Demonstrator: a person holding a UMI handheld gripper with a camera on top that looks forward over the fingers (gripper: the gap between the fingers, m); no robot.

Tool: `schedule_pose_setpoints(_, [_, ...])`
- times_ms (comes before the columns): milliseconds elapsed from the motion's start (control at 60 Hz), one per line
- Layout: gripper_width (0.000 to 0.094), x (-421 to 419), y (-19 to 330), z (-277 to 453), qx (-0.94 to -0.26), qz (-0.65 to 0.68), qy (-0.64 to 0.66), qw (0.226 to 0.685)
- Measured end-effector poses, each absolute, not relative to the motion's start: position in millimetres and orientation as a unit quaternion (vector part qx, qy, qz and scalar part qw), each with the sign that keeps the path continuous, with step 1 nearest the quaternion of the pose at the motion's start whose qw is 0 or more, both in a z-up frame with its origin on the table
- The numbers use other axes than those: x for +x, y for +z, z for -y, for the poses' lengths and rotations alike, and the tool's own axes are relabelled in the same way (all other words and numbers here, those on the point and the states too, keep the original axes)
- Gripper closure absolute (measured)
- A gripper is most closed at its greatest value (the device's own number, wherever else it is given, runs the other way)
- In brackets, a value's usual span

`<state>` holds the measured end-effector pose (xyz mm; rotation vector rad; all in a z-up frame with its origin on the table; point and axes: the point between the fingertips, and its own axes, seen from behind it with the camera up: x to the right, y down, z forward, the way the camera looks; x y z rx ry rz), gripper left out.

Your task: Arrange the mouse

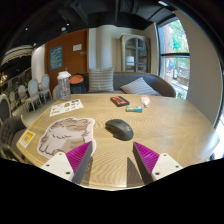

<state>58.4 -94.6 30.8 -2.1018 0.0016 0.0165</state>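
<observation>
A dark grey computer mouse (119,128) lies on the round wooden table (160,125), just ahead of my fingers and slightly right of a mouse mat with a grey cat picture (66,134). My gripper (113,158) is open and empty, its two magenta pads (79,156) spread wide with bare tabletop between them. The mouse sits beyond the fingertips, roughly centred between them, not touching either one.
A red-and-black small box (119,101) and a teal item (134,109) lie farther back on the table. A printed paper (66,107) lies at the far left, a yellow card (27,138) beside the mat. White chairs (30,92) and a sofa (135,84) stand beyond.
</observation>
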Motion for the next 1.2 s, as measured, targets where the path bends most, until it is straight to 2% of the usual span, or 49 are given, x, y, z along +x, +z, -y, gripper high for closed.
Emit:
schedule_pose_setpoints(317, [0.0109,98,-4,-13,-0.902,0.016,-0.001,0.43])
schedule_pose_setpoints(450, [0.0128,109,-7,-44,-0.901,-0.008,0.008,0.433])
schedule_pose_setpoints(500, [0.0189,113,-9,-54,-0.901,-0.018,0.008,0.434])
schedule_pose_setpoints(567, [0.0345,113,-12,-62,-0.901,-0.028,0.019,0.432])
schedule_pose_setpoints(633, [0.0393,116,-9,-62,-0.899,-0.026,0.009,0.437])
schedule_pose_setpoints(750, [0.0509,129,0,-65,-0.886,-0.044,-0.026,0.462])
schedule_pose_setpoints(767, [0.0583,129,6,-68,-0.882,-0.041,-0.025,0.469])
schedule_pose_setpoints(783, [0.0583,129,11,-70,-0.876,-0.044,-0.026,0.479])
schedule_pose_setpoints(883, [0.0587,109,17,-54,-0.881,-0.062,0.011,0.468])
schedule_pose_setpoints(967, [0.0587,81,42,-41,-0.871,-0.035,0.017,0.49])
schedule_pose_setpoints(1083, [0.0587,8,84,-14,-0.858,0.015,0.01,0.514])
schedule_pose_setpoints(1200, [0.0589,-81,87,7,-0.859,0.049,0.044,0.508])
